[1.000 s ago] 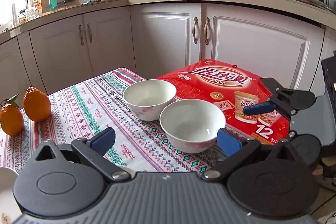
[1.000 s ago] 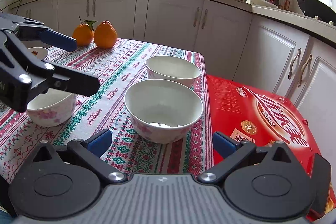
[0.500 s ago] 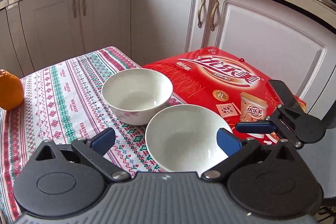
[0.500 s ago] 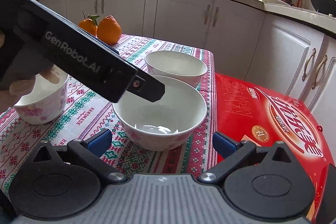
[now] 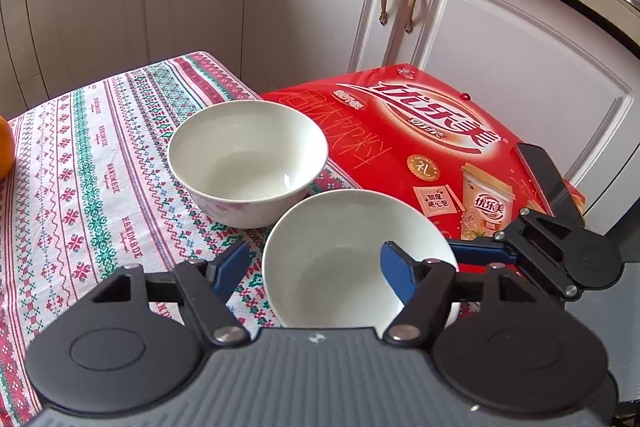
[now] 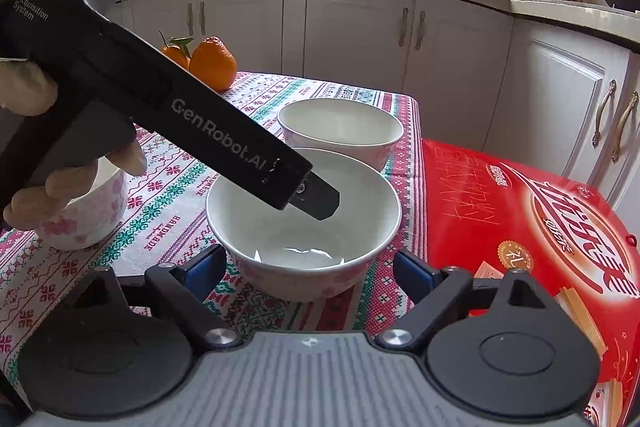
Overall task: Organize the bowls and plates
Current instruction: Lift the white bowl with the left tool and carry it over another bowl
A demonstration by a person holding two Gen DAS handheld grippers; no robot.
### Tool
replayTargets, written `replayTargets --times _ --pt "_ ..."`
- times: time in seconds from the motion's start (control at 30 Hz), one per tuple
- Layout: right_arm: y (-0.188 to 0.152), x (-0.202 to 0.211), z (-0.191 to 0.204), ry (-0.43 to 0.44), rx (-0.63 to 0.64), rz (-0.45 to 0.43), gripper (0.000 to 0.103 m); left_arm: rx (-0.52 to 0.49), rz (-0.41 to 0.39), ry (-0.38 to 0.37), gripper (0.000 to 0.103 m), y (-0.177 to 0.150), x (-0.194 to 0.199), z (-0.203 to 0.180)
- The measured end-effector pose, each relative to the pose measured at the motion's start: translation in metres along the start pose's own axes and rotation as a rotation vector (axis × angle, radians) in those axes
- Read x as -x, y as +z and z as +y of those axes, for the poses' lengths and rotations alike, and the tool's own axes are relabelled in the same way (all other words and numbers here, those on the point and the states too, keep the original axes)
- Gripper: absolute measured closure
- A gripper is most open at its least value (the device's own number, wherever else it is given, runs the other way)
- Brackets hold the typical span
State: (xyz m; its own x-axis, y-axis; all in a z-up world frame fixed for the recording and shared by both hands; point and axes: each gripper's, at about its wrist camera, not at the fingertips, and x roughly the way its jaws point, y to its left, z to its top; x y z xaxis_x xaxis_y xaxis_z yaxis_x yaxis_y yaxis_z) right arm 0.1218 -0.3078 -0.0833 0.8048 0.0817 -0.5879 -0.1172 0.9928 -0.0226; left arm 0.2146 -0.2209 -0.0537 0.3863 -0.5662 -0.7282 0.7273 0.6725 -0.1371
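Two white bowls stand on the patterned tablecloth. Around the near bowl [image 5: 340, 267] my left gripper [image 5: 313, 271] is closing: its right pad hangs inside the bowl and its left pad outside the left rim, with a sliver of cloth still showing between pad and rim. My right gripper [image 6: 310, 270] is closing too, with the same near bowl [image 6: 304, 227] between its pads and small gaps on both sides. The left gripper's finger [image 6: 316, 203] dips into this bowl from the upper left. Just behind it stands the far bowl [image 5: 248, 159].
A big red gift box [image 6: 520, 227] lies to the right of the bowls, over the table's edge. A third flowered bowl [image 6: 80, 223] stands at the left behind the person's hand [image 6: 28, 95]. Two oranges [image 6: 212, 65] rest at the far end. White cabinets stand beyond.
My left gripper has moved forward and down over the near bowl, and its jaws have narrowed. The right gripper's jaws have narrowed around the same bowl.
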Motion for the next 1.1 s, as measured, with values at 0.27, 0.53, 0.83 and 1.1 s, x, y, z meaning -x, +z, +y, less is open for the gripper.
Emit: replayTargets --times 0.27,0.53,0.83,1.1 --pt "-0.001 0.003 0.0 0.018 0.008 -0.006 0.018 -0.016 0.009 -0.01 0.042 0.003 -0.005 -0.004" --pt "0.002 0.002 0.004 0.008 0.018 0.008 0.018 -0.027 0.015 -0.013 0.042 0.003 -0.003 -0.005" --pt "0.006 0.014 0.015 0.018 0.041 0.017 0.018 -0.037 0.004 -0.013 0.042 -0.005 0.017 -0.008" --pt "0.012 0.037 0.031 0.034 0.071 0.011 0.018 -0.028 -0.021 -0.014 0.042 -0.013 0.046 -0.01"
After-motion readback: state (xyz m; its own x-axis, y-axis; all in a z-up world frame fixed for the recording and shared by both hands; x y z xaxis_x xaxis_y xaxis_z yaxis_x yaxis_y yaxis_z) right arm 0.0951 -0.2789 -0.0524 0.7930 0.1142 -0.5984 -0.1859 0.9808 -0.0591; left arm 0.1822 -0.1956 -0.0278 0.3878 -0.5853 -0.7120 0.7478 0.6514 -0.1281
